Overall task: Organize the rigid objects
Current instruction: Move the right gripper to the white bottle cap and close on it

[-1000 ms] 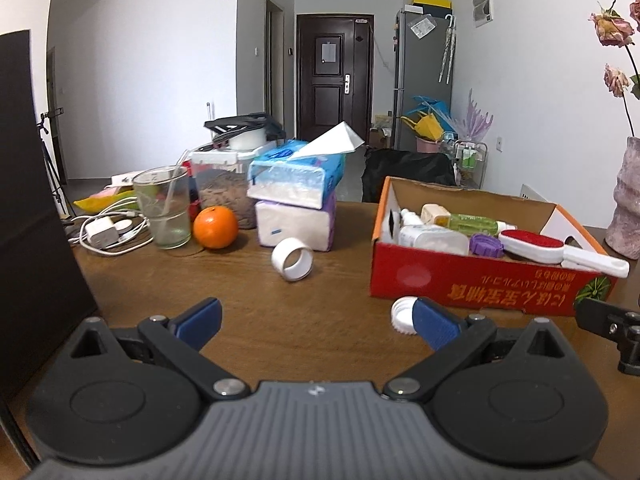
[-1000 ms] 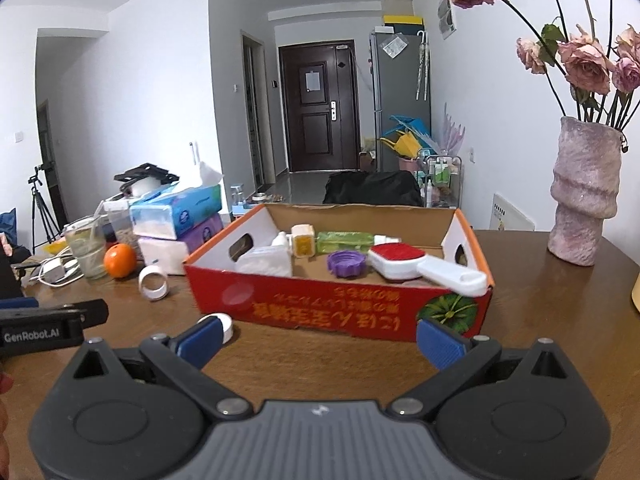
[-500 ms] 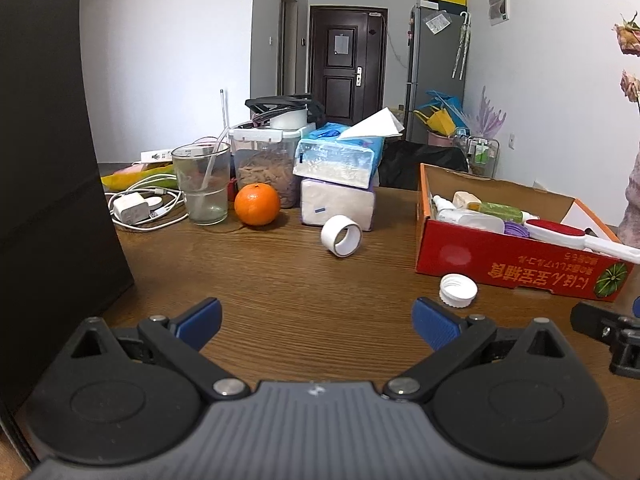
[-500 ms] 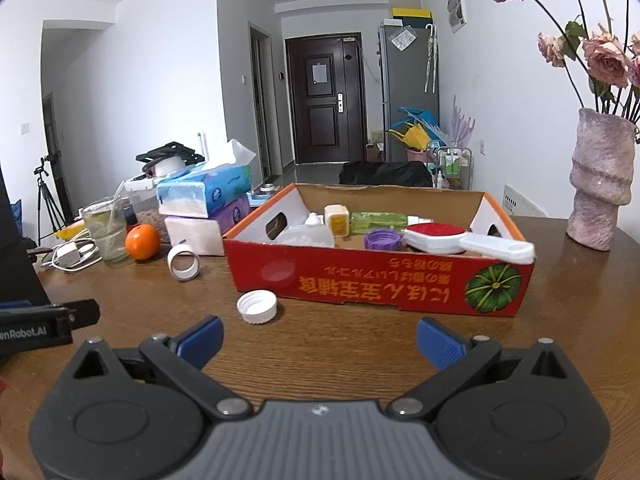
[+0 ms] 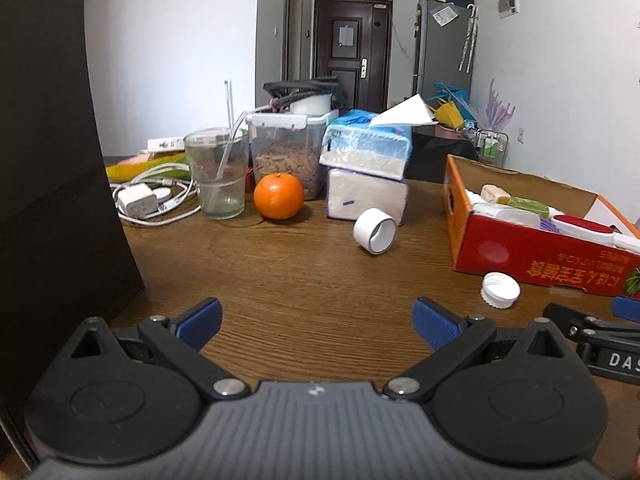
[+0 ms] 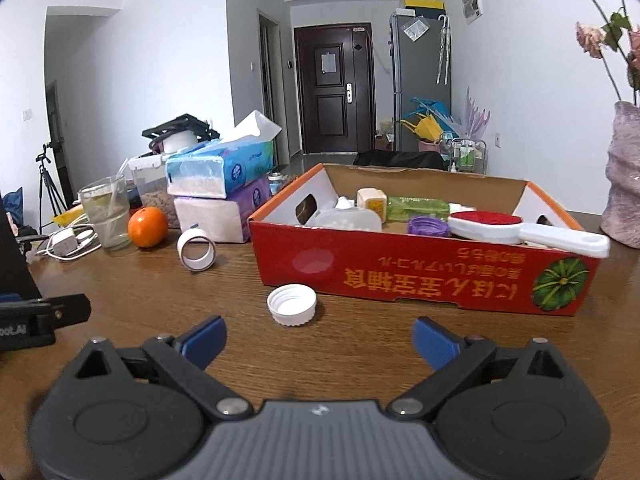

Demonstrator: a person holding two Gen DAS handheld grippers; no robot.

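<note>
A red cardboard box (image 6: 424, 272) (image 5: 532, 252) on the wooden table holds several items: a red-and-white brush (image 6: 520, 230), a purple lid (image 6: 428, 225), a green bottle (image 6: 416, 208). A white bottle cap (image 6: 292, 305) (image 5: 501, 290) lies open side up in front of the box. A white tape roll (image 6: 197, 250) (image 5: 375, 231) lies on its side to the left. My right gripper (image 6: 320, 336) is open and empty just behind the cap. My left gripper (image 5: 316, 320) is open and empty, well short of the roll.
An orange (image 5: 279, 196), a glass with a straw (image 5: 218, 174), a charger with cables (image 5: 140, 200), a food container (image 5: 288, 152) and two stacked tissue packs (image 5: 366, 172) stand at the back left. A black panel (image 5: 52, 160) stands at the left. A pink vase (image 6: 624, 184) stands at the right.
Both grippers have pulled back from the box and swung left. The cap and roll now show farther ahead. Both stay open and empty.
</note>
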